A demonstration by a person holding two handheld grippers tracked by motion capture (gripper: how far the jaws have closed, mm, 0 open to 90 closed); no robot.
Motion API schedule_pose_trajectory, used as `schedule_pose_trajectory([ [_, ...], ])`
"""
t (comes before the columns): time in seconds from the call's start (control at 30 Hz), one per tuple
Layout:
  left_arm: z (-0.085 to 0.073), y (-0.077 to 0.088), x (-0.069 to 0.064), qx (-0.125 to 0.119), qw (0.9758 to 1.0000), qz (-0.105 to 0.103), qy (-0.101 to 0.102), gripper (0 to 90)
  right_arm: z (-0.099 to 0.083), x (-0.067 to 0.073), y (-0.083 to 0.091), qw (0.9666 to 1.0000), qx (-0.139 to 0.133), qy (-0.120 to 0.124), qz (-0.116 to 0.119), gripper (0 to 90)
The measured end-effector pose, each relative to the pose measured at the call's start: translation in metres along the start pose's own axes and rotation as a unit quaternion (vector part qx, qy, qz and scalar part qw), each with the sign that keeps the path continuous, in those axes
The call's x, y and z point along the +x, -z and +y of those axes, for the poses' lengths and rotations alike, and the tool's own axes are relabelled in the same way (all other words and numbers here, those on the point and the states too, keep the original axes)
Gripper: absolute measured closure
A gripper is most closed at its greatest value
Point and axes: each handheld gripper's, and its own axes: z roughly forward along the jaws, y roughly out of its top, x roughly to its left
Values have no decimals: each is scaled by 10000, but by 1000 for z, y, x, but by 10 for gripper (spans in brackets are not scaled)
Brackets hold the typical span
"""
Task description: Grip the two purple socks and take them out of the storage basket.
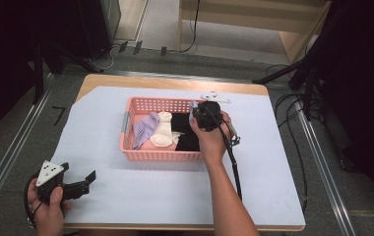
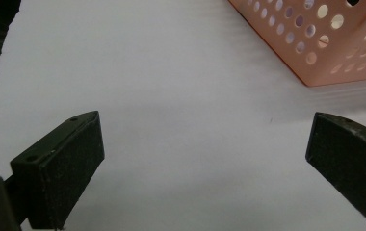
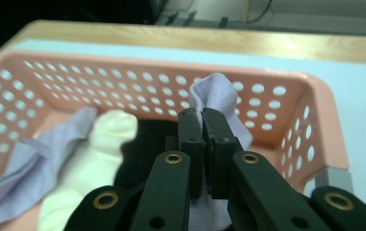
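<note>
Dim room, cables trailing over a grey floor; a pale sheet covers the worktop [image 1: 140,196]. In the pink basket [image 3: 330,144], the right gripper [image 3: 203,118] has its jaws pinched tight on a lavender sock [image 3: 215,94]: light, limp, best gripped at a bunched fold. The left gripper [image 2: 205,144] gapes wide, holding nothing

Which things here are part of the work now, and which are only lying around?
In the work:
- right gripper, shut on the lilac sock
- pink basket

Lying about:
- second lilac sock, white sock and black cloth, all in the basket
- left gripper, open over the white sheet
</note>
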Motion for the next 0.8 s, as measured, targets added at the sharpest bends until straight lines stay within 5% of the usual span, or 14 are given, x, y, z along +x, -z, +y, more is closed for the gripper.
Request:
schedule_pose_trajectory([
  [0.47, 0, 1, 0, -7, 10000, -20, 6, 5, 9, -6, 33, 9965, -825, 36, 140, 886],
  [0.8, 0, 1, 0, -13, 10000, -14, 10, 5, 10, -30, 63, 9908, -1348, 137, 45, 887],
])
